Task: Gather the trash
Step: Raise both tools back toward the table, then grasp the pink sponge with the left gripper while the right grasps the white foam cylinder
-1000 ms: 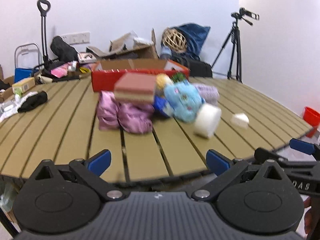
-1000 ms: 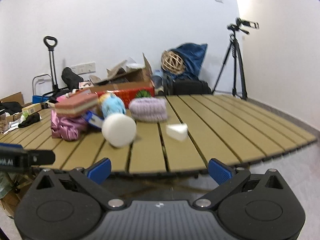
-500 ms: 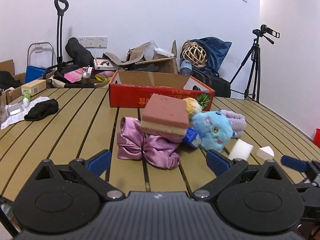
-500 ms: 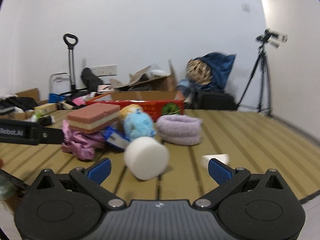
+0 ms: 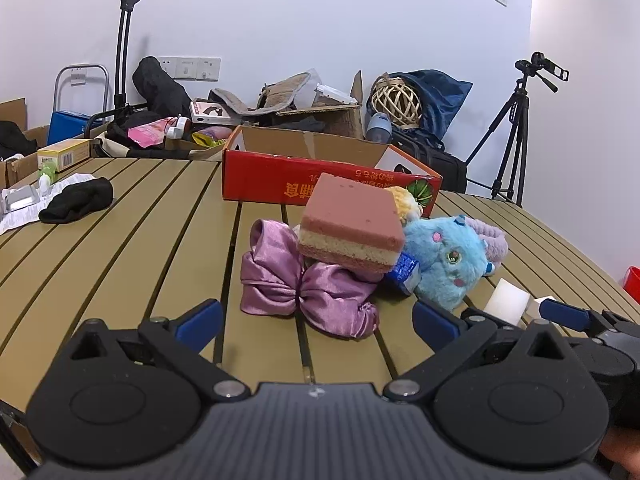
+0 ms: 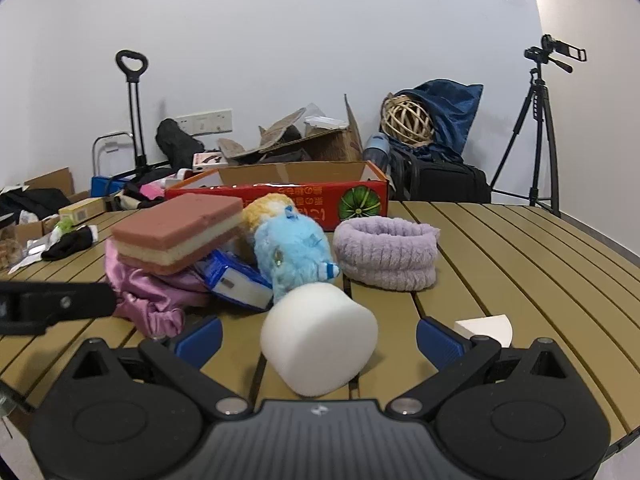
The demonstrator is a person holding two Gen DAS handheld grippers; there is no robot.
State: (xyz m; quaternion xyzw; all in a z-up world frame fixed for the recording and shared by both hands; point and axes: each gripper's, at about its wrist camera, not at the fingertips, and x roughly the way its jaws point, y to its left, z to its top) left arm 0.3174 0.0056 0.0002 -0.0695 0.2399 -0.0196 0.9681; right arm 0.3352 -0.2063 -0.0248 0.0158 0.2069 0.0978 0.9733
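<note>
A heap lies on the slatted table (image 5: 120, 232): a pink layered sponge (image 5: 352, 220) on a purple satin cloth (image 5: 304, 288), a blue plush toy (image 5: 444, 256), a small blue-white pack (image 6: 236, 280), a lilac band (image 6: 386, 250). A white foam cylinder (image 6: 320, 340) lies between the right gripper's (image 6: 318, 338) open jaws; it also shows in the left wrist view (image 5: 508, 302). A white wedge (image 6: 486, 326) lies to its right. My left gripper (image 5: 318, 318) is open and empty, just short of the satin cloth.
A red cardboard box (image 5: 320, 176) stands behind the heap. A black cloth (image 5: 76, 200) and papers lie at the table's far left. Boxes, a trolley, bags and a tripod (image 5: 516, 132) stand beyond the table. A red bin (image 5: 632, 284) sits at the right.
Both grippers have moved forward over the table's front edge toward the heap. The right gripper's jaws now stand on either side of the white foam cylinder.
</note>
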